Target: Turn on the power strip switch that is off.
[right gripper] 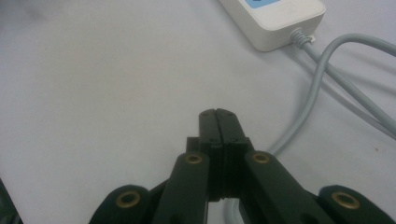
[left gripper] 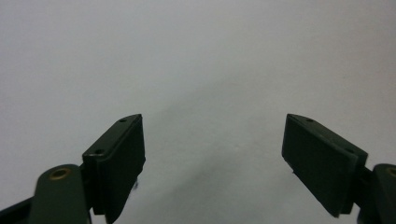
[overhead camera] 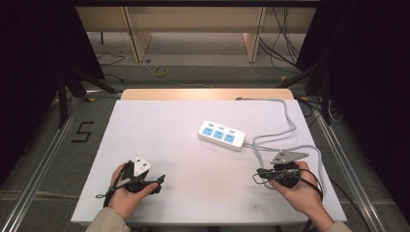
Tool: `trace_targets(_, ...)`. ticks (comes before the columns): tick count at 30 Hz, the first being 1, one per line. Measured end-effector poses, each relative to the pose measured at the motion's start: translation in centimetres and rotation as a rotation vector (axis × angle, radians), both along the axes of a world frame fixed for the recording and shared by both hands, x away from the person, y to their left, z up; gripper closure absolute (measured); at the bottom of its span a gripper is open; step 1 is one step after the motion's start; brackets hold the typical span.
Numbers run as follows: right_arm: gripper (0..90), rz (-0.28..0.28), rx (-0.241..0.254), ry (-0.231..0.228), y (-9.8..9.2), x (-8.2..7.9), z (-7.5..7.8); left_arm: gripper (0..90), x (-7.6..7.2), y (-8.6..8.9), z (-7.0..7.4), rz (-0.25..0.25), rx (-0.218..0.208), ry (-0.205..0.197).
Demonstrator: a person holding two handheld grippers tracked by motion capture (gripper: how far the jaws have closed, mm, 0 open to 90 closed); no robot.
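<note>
A white power strip (overhead camera: 222, 135) with blue sockets lies right of the table's middle, and its grey cable (overhead camera: 285, 140) loops off to the right. My left gripper (overhead camera: 158, 183), held in a hand at the front left, points right with its jaws wide apart; in the left gripper view (left gripper: 212, 154) only bare white table lies between them. At the front right my right gripper (overhead camera: 256, 177) points left, its jaws pressed together on nothing (right gripper: 218, 114). In the right gripper view the end of the power strip (right gripper: 275, 18) and the cable (right gripper: 317, 84) lie ahead and to the right.
The white table top (overhead camera: 169, 145) has a wooden strip (overhead camera: 203, 94) along its far edge. Cable loops (overhead camera: 309, 154) lie on the table near my right hand. A "5" (overhead camera: 83, 131) is marked on the floor at left, beside metal rails (overhead camera: 43, 164).
</note>
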State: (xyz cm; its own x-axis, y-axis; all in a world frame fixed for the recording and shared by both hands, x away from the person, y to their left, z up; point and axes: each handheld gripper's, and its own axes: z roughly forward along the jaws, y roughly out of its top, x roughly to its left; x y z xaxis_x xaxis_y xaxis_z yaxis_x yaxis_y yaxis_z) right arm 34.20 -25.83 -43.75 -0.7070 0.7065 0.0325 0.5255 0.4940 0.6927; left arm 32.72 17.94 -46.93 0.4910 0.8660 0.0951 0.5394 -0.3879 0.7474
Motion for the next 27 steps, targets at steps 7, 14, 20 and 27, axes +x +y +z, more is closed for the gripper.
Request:
trace_targets(7,90.0,0.011,-0.028,0.025,0.3,0.9,0.7,21.2,0.0,0.1,0.0,0.006,-0.003,-0.004)
trace_targets(14,90.0,0.026,-0.067,0.048,0.8,1.8,1.3,21.1,0.0,0.1,0.0,0.008,-0.001,-0.004)
trace_targets(20,90.0,0.037,-0.076,0.04,1.3,2.6,1.5,21.0,0.1,0.2,0.0,0.009,0.001,-0.005)
trace_targets(27,90.0,0.018,-0.067,0.025,1.5,3.6,1.9,20.8,0.1,0.2,0.0,0.007,0.005,-0.01)
